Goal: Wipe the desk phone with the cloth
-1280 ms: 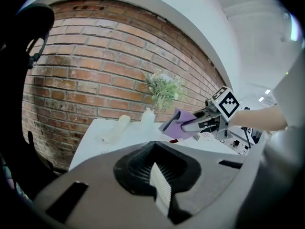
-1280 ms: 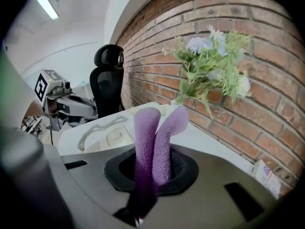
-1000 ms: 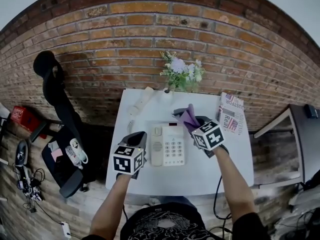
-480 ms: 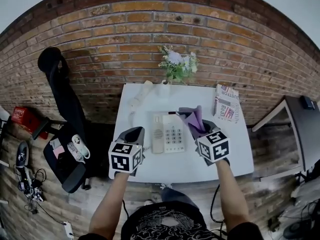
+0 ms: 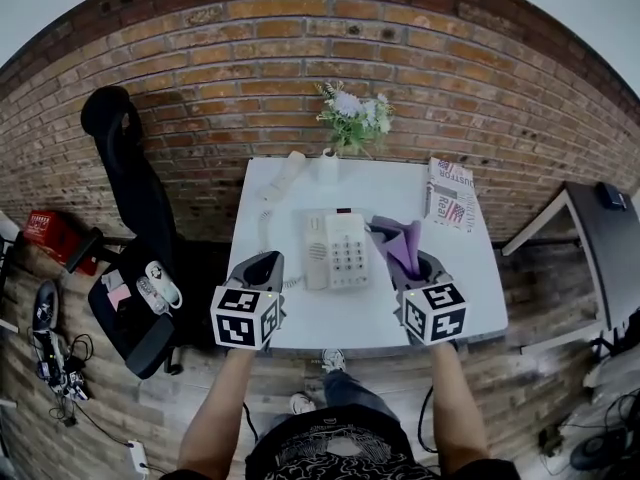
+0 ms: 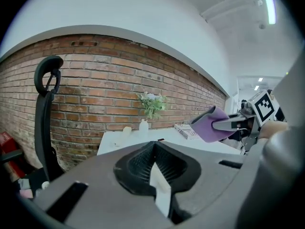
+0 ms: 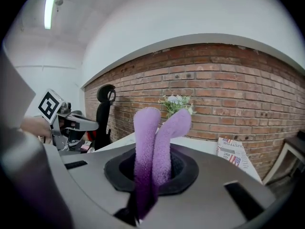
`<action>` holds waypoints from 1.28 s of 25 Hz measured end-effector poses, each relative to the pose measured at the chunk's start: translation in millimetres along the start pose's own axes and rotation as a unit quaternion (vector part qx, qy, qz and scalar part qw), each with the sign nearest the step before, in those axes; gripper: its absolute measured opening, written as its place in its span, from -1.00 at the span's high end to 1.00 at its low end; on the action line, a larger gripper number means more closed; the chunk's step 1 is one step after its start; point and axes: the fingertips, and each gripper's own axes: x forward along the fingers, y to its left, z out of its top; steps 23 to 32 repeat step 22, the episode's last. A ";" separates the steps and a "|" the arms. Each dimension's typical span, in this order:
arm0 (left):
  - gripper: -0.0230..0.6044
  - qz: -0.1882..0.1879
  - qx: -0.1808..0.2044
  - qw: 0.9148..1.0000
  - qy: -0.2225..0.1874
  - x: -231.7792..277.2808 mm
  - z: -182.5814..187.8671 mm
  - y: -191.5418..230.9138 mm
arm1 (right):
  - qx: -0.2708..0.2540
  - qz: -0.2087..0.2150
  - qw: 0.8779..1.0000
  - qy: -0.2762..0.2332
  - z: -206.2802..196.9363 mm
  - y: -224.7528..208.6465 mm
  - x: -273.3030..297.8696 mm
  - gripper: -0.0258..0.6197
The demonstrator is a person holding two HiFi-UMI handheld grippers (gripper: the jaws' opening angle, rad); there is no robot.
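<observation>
The white desk phone point(image 5: 337, 251) lies in the middle of the white desk point(image 5: 330, 313), its cradle empty. Its handset point(image 5: 283, 176) rests at the far left of the desk, joined by a coiled cord. My right gripper point(image 5: 405, 261) hovers just right of the phone, shut on a folded purple cloth point(image 5: 398, 241) that sticks up from the jaws point(image 7: 152, 142). My left gripper point(image 5: 265, 265) hangs over the near left edge, left of the phone, shut and holding nothing point(image 6: 153, 163). The left gripper view shows the cloth point(image 6: 209, 124) held above the desk.
A small vase of flowers point(image 5: 348, 118) stands at the back of the desk against the brick wall. A folded newspaper point(image 5: 450, 193) lies at the far right corner. A black office chair point(image 5: 130, 198) is left of the desk, a dark table point(image 5: 600, 258) to the right.
Both grippers have drawn back towards the near edge of the desk. The right gripper has carried the cloth from the phone's top right corner to its right side.
</observation>
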 end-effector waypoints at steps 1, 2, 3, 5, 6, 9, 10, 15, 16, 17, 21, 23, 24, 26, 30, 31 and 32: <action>0.91 0.001 0.000 1.000 0.000 -2.8 -1.4 -0.6 | 0.001 -0.002 1.000 -0.002 -1.4 2.0 -3.2 0.77; 0.91 0.001 0.001 1.000 0.000 -5.4 -2.7 -1.4 | 0.002 -0.004 1.000 -0.003 -2.5 3.9 -6.0 0.77; 0.91 0.001 0.003 1.000 0.001 -7.8 -3.8 -2.3 | 0.002 -0.005 1.000 -0.004 -3.2 5.4 -8.3 0.77; 0.91 0.001 0.006 1.000 0.001 -12.2 -4.6 -4.0 | 0.002 -0.006 1.000 -0.006 -2.8 7.2 -11.9 0.77; 0.91 0.001 0.006 1.000 0.000 -14.4 -4.7 -4.6 | 0.002 -0.007 1.000 -0.007 -1.8 7.9 -13.4 0.77; 0.91 0.001 0.004 1.000 0.000 -19.1 -6.7 -5.9 | 0.001 -0.007 1.000 -0.009 -0.1 10.1 -16.7 0.77; 0.91 0.001 0.005 1.000 0.001 -20.1 -7.9 -6.3 | 0.002 -0.007 1.000 -0.010 -0.3 10.6 -17.5 0.77; 0.91 0.002 0.007 1.000 0.001 -25.1 -9.3 -6.4 | 0.010 -0.007 1.000 -0.014 -1.3 11.9 -21.4 0.77; 0.91 0.003 0.007 1.000 0.001 -26.2 -9.5 -5.8 | 0.010 -0.007 1.000 -0.015 -1.2 12.6 -22.1 0.77; 0.91 0.003 0.007 1.000 0.001 -27.2 -9.8 -5.5 | 0.010 -0.007 1.000 -0.015 -1.3 13.3 -22.6 0.77; 0.91 0.003 0.006 1.000 0.001 -28.4 -11.3 -7.1 | 0.009 -0.007 1.000 -0.015 -2.6 14.3 -24.1 0.77; 0.91 0.002 0.006 1.000 0.001 -28.4 -11.6 -7.8 | 0.008 -0.007 1.000 -0.015 -2.9 14.3 -24.5 0.77; 0.91 0.002 0.006 1.000 0.001 -28.4 -11.6 -7.8 | 0.008 -0.007 1.000 -0.015 -2.9 14.3 -24.5 0.77; 0.91 0.002 0.006 1.000 0.001 -28.4 -11.6 -7.8 | 0.008 -0.007 1.000 -0.015 -2.9 14.3 -24.5 0.77; 0.91 0.002 0.006 1.000 0.001 -28.4 -11.6 -7.8 | 0.008 -0.007 1.000 -0.015 -2.9 14.3 -24.5 0.77; 0.91 0.002 0.006 1.000 0.001 -28.4 -11.6 -7.8 | 0.008 -0.007 1.000 -0.015 -2.9 14.3 -24.5 0.77; 0.91 0.002 0.006 1.000 0.001 -28.4 -11.6 -7.8 | 0.008 -0.007 1.000 -0.015 -2.9 14.3 -24.5 0.77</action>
